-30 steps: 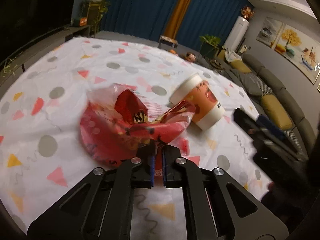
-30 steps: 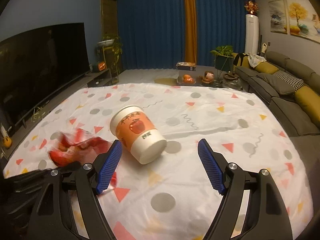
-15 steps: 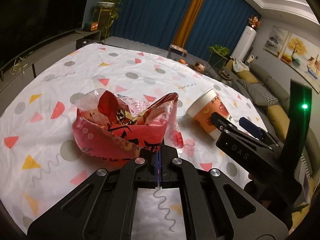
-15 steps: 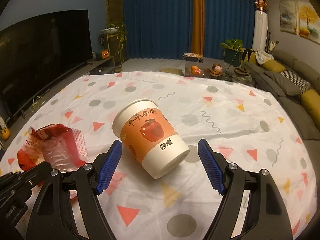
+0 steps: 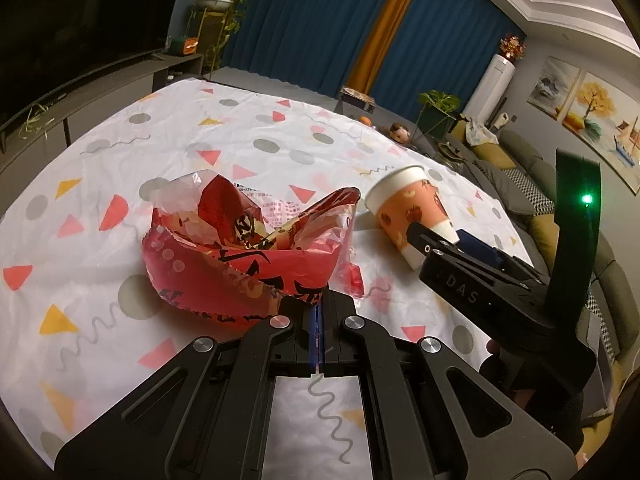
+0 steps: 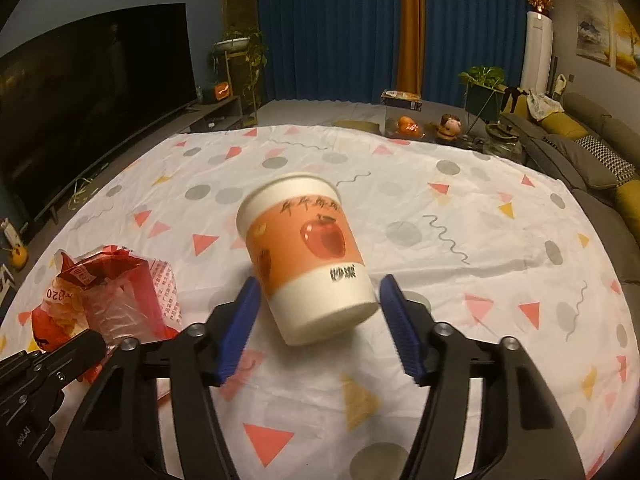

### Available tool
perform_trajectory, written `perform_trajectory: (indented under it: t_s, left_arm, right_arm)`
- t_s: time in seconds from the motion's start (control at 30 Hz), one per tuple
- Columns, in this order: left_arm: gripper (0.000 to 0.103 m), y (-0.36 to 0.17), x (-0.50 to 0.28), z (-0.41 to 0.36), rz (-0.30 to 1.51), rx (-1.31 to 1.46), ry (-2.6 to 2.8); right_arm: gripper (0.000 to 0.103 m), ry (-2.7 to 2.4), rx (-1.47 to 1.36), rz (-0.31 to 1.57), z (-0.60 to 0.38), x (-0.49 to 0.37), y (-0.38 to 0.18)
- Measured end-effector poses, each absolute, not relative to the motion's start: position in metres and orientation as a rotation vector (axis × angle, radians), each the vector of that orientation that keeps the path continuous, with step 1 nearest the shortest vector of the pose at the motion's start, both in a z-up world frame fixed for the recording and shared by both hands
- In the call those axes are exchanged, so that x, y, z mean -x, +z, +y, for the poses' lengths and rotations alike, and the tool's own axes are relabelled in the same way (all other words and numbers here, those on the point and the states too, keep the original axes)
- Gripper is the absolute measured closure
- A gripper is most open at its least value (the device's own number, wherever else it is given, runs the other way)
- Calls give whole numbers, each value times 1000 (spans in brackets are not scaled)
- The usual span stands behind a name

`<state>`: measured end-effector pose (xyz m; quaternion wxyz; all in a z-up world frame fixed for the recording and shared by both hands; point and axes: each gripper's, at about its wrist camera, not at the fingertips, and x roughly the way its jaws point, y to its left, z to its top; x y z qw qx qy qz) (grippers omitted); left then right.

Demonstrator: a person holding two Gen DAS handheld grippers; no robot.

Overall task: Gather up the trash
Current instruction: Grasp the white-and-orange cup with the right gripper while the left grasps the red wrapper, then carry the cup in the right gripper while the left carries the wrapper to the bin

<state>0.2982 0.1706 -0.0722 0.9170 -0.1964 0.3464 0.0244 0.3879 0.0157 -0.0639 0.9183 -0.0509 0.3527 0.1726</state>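
The left hand-held gripper (image 5: 318,312) pinches a red plastic bag (image 5: 248,256) tight, while the right hand-held gripper (image 6: 320,316) closes around a tipped paper cup (image 6: 308,256), pads not yet touching.

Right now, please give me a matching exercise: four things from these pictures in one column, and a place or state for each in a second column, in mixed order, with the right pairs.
Things:
1. paper cup
2. red plastic bag
3. left tongs
4. right tongs

States:
A. shut on thin plastic
B. lying on its side on the tablecloth
C. closing, pads on both sides of the cup's base
D. pinched at its near edge, mouth open upward

Pairs: 1-B, 2-D, 3-A, 4-C
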Motion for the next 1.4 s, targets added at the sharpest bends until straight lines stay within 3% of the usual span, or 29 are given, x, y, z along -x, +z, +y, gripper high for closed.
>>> perform_trajectory:
  t_s: [0.63,1.4]
  left_arm:
    - [103,-74,-298,165,710,390,38]
    - [103,-55,-280,98,706,297,-105]
  right_arm:
    - [48,326,33,673,-25,-358,-53]
    - [49,259,-6,572,-112,-272,-16]
